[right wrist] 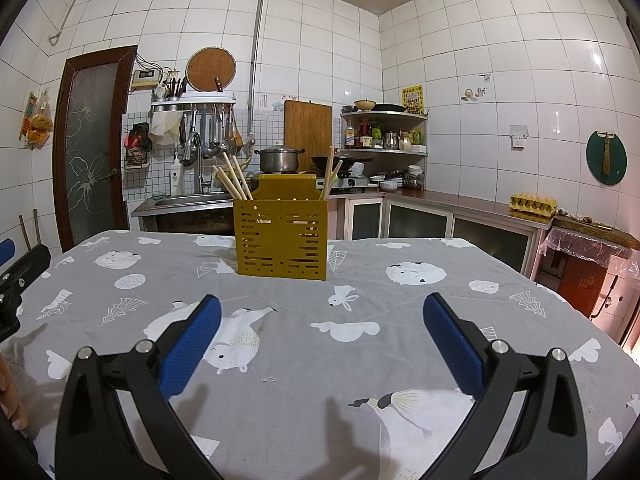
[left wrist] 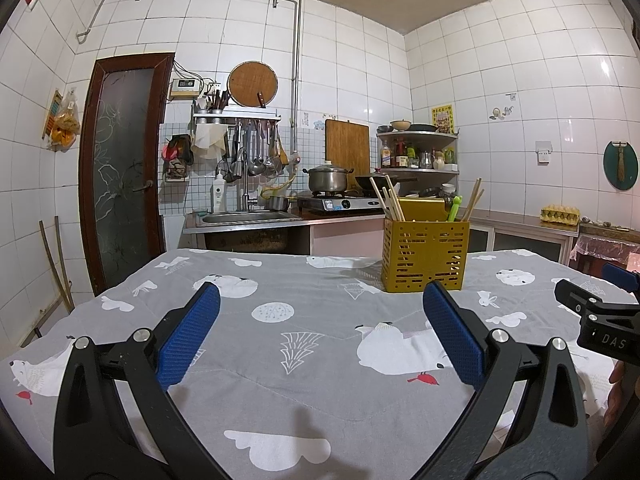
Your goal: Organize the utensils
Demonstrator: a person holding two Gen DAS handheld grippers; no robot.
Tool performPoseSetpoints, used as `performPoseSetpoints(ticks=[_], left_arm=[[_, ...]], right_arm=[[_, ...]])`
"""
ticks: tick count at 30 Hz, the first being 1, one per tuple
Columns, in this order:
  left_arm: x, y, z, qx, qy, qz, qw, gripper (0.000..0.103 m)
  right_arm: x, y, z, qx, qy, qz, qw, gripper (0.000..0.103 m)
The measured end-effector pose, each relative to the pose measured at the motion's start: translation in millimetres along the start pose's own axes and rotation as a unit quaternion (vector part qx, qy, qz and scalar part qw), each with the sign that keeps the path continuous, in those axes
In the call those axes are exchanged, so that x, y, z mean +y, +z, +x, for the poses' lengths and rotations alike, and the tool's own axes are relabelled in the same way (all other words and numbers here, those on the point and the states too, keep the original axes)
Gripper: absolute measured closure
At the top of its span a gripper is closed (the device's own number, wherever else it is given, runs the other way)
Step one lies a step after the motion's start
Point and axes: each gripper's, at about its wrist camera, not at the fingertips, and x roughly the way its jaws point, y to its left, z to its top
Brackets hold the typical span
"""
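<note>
A yellow slotted utensil holder (left wrist: 425,255) stands upright on the grey patterned tablecloth (left wrist: 320,344), also in the right wrist view (right wrist: 281,238). Several wooden chopsticks (left wrist: 387,199) lean in its left part and more (left wrist: 473,199) in its right part, beside a green-topped utensil (left wrist: 455,207). The chopsticks also show in the right wrist view (right wrist: 234,180). My left gripper (left wrist: 320,300) is open and empty over the cloth, short of the holder. My right gripper (right wrist: 320,312) is open and empty, facing the holder. The right gripper's body shows at the left wrist view's right edge (left wrist: 600,312).
Beyond the table are a sink (left wrist: 248,218), a stove with a pot (left wrist: 328,179), a corner shelf of bottles (left wrist: 418,154) and a counter with an egg carton (left wrist: 560,214). A dark door (left wrist: 120,168) stands left. A red cabinet (right wrist: 584,276) stands right of the table.
</note>
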Motion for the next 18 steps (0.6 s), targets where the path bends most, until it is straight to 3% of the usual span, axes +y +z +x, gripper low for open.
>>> performPoseSetpoints(ticks=[18], left_arm=[[1.1, 1.7, 0.9, -0.001, 0.0, 0.0, 1.0, 0.005]], right_arm=[[0.5, -1.1, -0.2, -0.001, 0.0, 0.0, 1.0, 0.004]])
